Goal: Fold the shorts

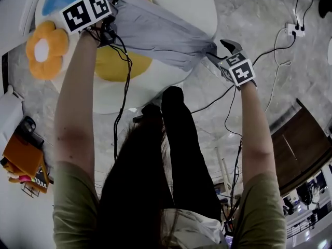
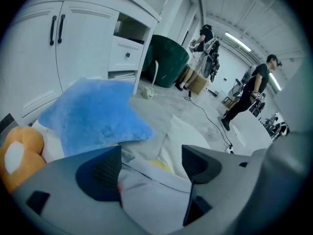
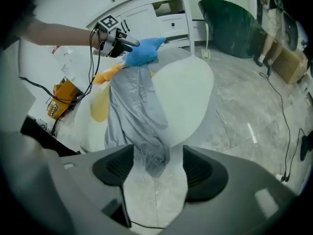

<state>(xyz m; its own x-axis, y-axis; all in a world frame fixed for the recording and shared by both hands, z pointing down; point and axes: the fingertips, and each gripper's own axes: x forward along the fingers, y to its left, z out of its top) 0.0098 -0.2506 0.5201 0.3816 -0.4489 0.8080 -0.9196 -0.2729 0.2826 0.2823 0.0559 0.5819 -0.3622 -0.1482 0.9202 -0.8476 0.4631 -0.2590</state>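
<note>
Grey shorts (image 1: 155, 35) stretch across a white cushion (image 1: 181, 4), near a blue pillow (image 2: 93, 116).
The left tool (image 2: 151, 166) and the right tool (image 3: 157, 169) are both spread, each with an end of the shorts loose between its jaws, unpinched.

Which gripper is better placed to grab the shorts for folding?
Probably right: the right gripper has open jaws around the bunched end of the shorts. The left gripper, also open, faces flat cloth.

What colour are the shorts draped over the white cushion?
The shorts are plain light grey, with no pattern. The right gripper view shows them best.
</note>
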